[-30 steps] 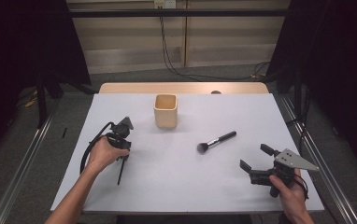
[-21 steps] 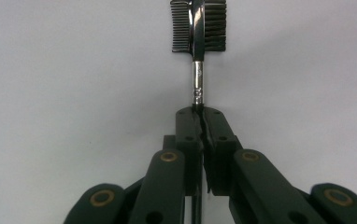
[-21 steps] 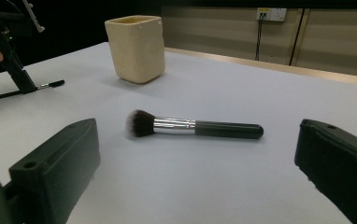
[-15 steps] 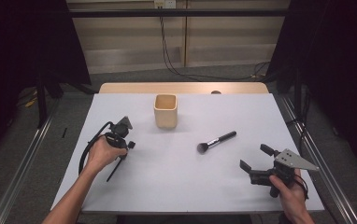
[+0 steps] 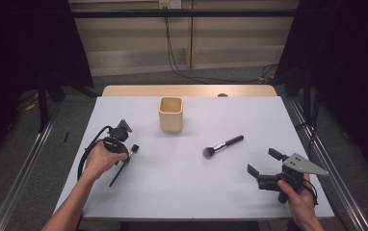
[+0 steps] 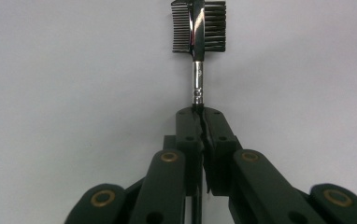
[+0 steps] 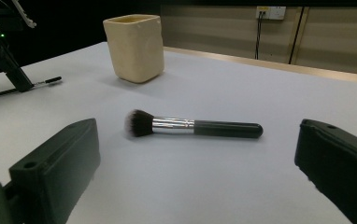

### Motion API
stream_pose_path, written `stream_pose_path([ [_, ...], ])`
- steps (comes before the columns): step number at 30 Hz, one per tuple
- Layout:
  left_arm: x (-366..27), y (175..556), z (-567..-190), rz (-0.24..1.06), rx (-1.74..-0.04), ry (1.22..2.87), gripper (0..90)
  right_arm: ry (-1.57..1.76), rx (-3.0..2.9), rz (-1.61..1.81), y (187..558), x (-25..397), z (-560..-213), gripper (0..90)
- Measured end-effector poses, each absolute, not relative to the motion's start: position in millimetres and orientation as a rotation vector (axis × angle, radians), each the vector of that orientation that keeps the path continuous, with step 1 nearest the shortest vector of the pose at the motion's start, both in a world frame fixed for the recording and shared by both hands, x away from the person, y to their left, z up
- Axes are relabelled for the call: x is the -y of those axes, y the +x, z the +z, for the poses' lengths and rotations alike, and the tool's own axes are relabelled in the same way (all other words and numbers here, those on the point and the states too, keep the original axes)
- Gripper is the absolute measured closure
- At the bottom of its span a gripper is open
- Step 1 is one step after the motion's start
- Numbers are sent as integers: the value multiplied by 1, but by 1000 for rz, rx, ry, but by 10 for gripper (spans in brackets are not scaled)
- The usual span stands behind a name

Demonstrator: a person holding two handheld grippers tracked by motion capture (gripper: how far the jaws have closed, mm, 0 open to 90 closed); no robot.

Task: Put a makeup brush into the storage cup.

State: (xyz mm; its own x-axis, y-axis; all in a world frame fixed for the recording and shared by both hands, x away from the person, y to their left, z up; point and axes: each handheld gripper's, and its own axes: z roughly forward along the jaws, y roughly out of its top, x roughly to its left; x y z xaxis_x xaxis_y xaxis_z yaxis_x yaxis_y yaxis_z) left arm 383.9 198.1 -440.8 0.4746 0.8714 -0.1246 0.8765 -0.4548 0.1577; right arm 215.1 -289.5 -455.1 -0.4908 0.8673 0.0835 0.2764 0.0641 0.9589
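- Your left hand (image 5: 101, 159) comes in from the 7 o'clock corner of the surface (image 5: 191, 192), forearm angled up toward 1 o'clock, wrapped around the left hand-held gripper (image 5: 124, 153).
- That left hand-held gripper is clenched on the brow comb (image 6: 198, 28): in the left gripper view its two jaws meet on the thin handle, and the metal neck and the comb-and-bristle head stick straight out beyond the tips.
- In the high view the brow comb's long axis runs from about 7 o'clock to 1 o'clock, with the head at the 1 o'clock end near your knuckles and the thin black handle trailing down toward 7 o'clock. It sits at the 9 o'clock side of the surface.
- Your right hand (image 5: 298, 198) enters at the 5 o'clock corner and holds the right hand-held gripper (image 5: 263, 161) pointing toward 10 o'clock, low over the surface.
- The right hand-held gripper is released, jaws spread wide with nothing between them.
- The makeup brush (image 7: 193, 127) lies flat just right of centre, well apart from both grippers. In the high view its handle points to 2 o'clock and its bristles to 8 o'clock.
- The cream cup (image 5: 171, 114) stands upright at 12 o'clock from the centre, apart from the makeup brush.
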Motion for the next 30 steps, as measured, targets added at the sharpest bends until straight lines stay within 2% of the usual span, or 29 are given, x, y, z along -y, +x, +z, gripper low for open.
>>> stream_pose_path([
  [8,-204,380,-434,-19,-1486,2438,864,1150,-1808,1454,215,290,-455,0],
  [30,-223,352,-413,172,-1342,2115,864,1153,-1804,1461,216,289,-455,0],
])
